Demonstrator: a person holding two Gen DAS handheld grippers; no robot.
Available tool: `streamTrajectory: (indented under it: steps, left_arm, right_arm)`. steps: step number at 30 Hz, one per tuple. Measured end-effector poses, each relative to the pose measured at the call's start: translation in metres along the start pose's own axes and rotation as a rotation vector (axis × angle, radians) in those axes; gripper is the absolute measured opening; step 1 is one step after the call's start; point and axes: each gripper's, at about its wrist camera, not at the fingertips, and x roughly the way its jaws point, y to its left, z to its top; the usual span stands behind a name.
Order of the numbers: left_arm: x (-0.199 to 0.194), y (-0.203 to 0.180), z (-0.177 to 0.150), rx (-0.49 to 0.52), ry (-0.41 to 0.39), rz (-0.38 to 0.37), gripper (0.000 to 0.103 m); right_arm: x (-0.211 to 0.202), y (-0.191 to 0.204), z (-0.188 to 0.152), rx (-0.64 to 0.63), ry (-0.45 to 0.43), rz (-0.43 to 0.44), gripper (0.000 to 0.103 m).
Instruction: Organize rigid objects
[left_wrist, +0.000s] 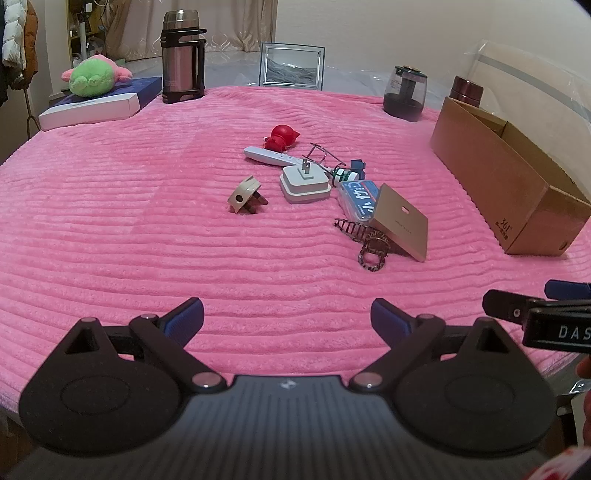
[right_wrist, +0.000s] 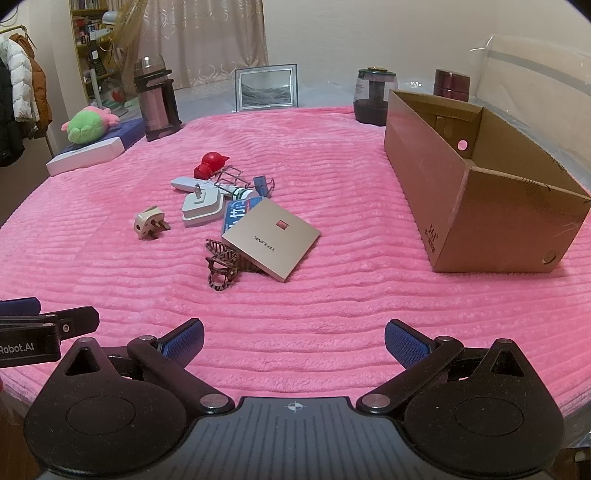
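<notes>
A pile of small rigid items lies mid-table on the pink blanket: a beige plug (left_wrist: 245, 195) (right_wrist: 149, 223), a white adapter (left_wrist: 304, 182) (right_wrist: 201, 207), a white remote (left_wrist: 271, 156) (right_wrist: 184, 183), a red toy (left_wrist: 280, 137) (right_wrist: 210, 164), a gold TP-LINK panel (left_wrist: 400, 221) (right_wrist: 271, 238), a brown hair claw (left_wrist: 364, 242) (right_wrist: 221, 267) and a blue packet (left_wrist: 356, 197) (right_wrist: 234, 212). An open cardboard box (left_wrist: 506, 184) (right_wrist: 472, 192) stands to the right. My left gripper (left_wrist: 287, 321) and right gripper (right_wrist: 294, 341) are open, empty, near the front edge.
A steel thermos (left_wrist: 183, 55) (right_wrist: 157, 99), a picture frame (left_wrist: 291, 66) (right_wrist: 266, 88), a dark glass jar (left_wrist: 404, 94) (right_wrist: 373, 96) and a maroon canister (left_wrist: 468, 88) (right_wrist: 451, 84) stand along the back. A green plush (left_wrist: 94, 77) (right_wrist: 86, 125) lies on a flat box at back left.
</notes>
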Motion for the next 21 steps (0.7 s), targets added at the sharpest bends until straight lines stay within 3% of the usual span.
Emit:
streamTrajectory:
  steps: [21]
  left_arm:
    - [0.0023,-0.0014,0.0000,0.001,0.002,-0.004,0.095]
  right_arm:
    - [0.0027,-0.0028,-0.0001,0.003,0.002,-0.001,0.101]
